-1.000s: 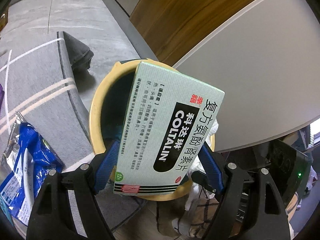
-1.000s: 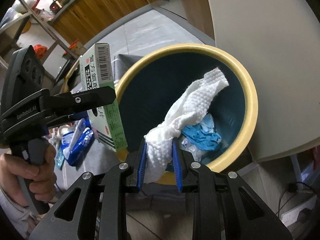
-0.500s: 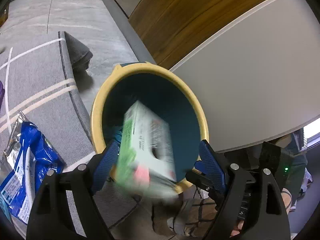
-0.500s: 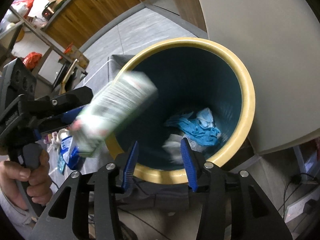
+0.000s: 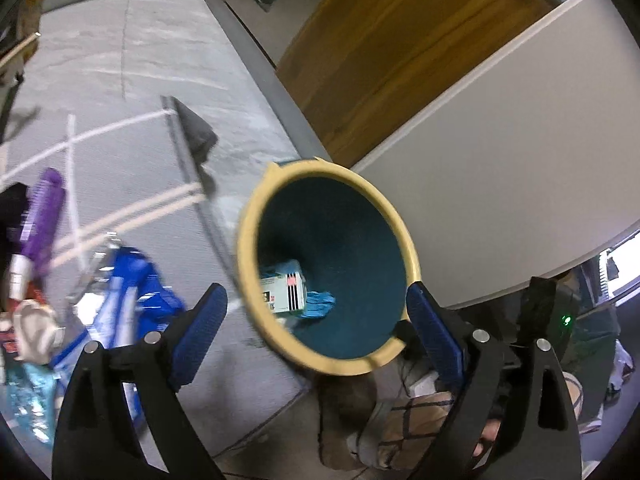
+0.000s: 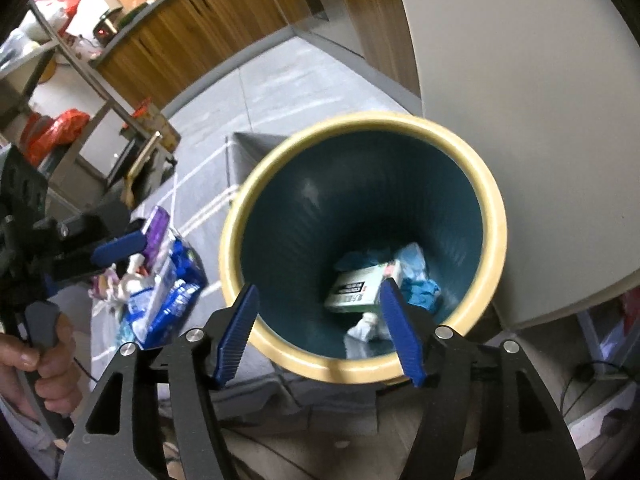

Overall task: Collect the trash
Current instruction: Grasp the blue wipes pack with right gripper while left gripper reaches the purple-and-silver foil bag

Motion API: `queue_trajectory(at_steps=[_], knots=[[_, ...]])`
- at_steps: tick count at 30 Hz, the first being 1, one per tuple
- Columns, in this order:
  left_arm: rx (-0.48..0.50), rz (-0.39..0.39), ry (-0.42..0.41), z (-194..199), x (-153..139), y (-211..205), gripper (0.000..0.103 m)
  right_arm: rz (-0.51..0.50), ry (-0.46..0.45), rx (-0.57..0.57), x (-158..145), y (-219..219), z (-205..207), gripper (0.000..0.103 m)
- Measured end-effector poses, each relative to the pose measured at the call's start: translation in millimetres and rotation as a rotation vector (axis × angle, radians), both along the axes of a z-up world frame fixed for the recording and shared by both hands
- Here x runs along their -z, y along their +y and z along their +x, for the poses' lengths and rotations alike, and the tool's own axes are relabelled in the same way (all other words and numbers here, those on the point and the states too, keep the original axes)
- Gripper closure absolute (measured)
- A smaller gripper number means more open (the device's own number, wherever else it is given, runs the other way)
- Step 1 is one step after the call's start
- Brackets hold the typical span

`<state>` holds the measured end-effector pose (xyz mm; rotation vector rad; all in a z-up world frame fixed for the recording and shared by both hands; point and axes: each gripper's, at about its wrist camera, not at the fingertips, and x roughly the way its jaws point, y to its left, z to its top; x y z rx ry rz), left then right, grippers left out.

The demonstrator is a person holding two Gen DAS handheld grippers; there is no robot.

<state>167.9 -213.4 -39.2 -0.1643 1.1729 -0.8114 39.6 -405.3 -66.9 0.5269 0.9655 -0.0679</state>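
Above the bin (image 6: 490, 208), the right gripper (image 6: 320, 330) and left gripper (image 5: 316, 330) are both opening, nothing between their blue pads. Deep inside lies the green-white medicine box (image 6: 358, 286) beside crumpled white tissue (image 6: 366, 328) and blue scraps, partly hidden by the rim.

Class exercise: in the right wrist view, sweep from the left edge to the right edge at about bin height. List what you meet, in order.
Person's hand on the left gripper → pile of blue packets on the rug → yellow-rimmed bin holding the medicine box → pale cabinet panel.
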Motion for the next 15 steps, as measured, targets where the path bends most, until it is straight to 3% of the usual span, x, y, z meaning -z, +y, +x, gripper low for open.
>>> queue_trajectory(at_steps=[10, 15], knots=[[-0.13, 0.058, -0.05, -2.1, -6.2, 81.1, 0.014, 0.003, -0.043, -0.101, -13.4, 49.8, 17.3, 0.037], [-0.198, 0.099, -0.075, -4.7, -4.0, 123.3, 0.014, 0.059, -0.036, -0.162, -10.0, 78.3, 26.8, 0.037]])
